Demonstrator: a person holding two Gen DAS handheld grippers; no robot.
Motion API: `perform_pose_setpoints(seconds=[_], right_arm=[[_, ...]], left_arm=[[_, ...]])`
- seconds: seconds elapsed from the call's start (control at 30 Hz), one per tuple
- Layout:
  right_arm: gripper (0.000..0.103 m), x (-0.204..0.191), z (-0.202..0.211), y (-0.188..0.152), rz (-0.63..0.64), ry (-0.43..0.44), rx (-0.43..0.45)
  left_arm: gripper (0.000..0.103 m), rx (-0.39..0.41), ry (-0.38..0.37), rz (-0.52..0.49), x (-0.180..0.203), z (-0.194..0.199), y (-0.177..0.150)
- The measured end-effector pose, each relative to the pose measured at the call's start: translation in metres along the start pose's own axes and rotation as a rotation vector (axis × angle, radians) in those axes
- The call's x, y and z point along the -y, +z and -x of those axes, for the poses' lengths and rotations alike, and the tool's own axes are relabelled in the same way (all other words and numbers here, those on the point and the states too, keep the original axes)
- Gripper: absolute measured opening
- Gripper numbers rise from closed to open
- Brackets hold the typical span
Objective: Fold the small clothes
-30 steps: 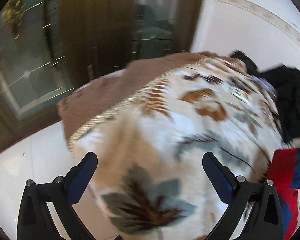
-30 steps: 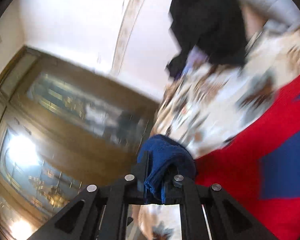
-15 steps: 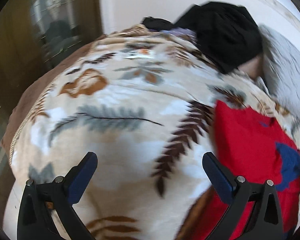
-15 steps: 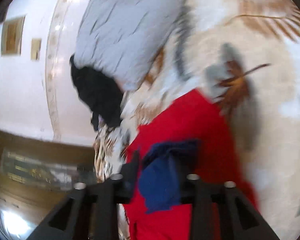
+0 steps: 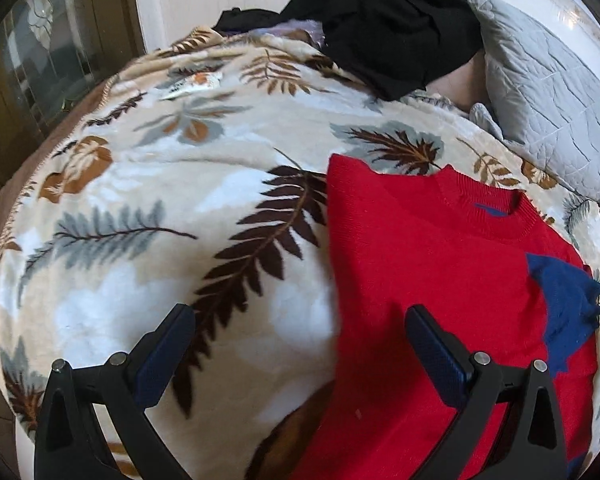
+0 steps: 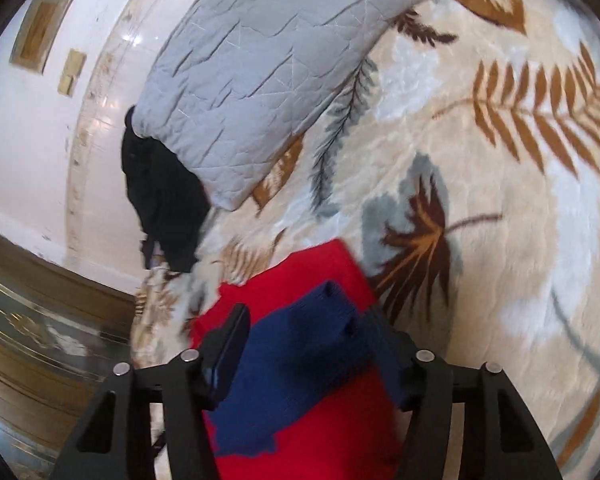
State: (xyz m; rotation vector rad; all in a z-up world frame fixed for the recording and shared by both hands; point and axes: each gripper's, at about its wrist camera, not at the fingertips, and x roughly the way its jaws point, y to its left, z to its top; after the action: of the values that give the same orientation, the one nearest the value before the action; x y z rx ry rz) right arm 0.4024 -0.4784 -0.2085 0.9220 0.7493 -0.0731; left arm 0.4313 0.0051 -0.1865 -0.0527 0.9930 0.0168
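I see the blanket (image 5: 140,208) spread wide, the pillow (image 5: 548,92) at two o'clock, black clothes (image 5: 384,16) at twelve. The red sweater (image 5: 420,280) lies flat at four. My left gripper (image 5: 300,344) gapes empty; my right gripper (image 6: 304,344) is closing around the blue sleeve (image 6: 296,364), pads off it.

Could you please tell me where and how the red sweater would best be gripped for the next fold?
I would pinch the red sweater at its bare left edge near the shoulder corner, coming in from the blanket side. That edge lies flat and straight, with nothing on it, so the open left gripper can slide under it. The blue sleeve already lies folded across the other side.
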Motion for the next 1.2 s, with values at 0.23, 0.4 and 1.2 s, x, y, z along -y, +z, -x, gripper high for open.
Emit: perform_pose_setpoints(seconds=[0.23, 0.4, 1.2], right_arm=[[0.037, -0.013, -0.038, -0.012, 0.128, -0.143, -0.108], [0.018, -0.021, -0.032, -0.017, 0.171, -0.192, -0.094], [0.069, -0.034, -0.003, -0.017, 0.199, -0.117, -0.043]], left_arm=[[0.064, -0.027, -0.046, -0.086, 0.027, -0.018, 0.003], [0.025, -0.025, -0.166, -0.046, 0.022, -0.019, 0.004], [0.004, 0.121, -0.197, -0.027, -0.009, 0.010, 0.011]])
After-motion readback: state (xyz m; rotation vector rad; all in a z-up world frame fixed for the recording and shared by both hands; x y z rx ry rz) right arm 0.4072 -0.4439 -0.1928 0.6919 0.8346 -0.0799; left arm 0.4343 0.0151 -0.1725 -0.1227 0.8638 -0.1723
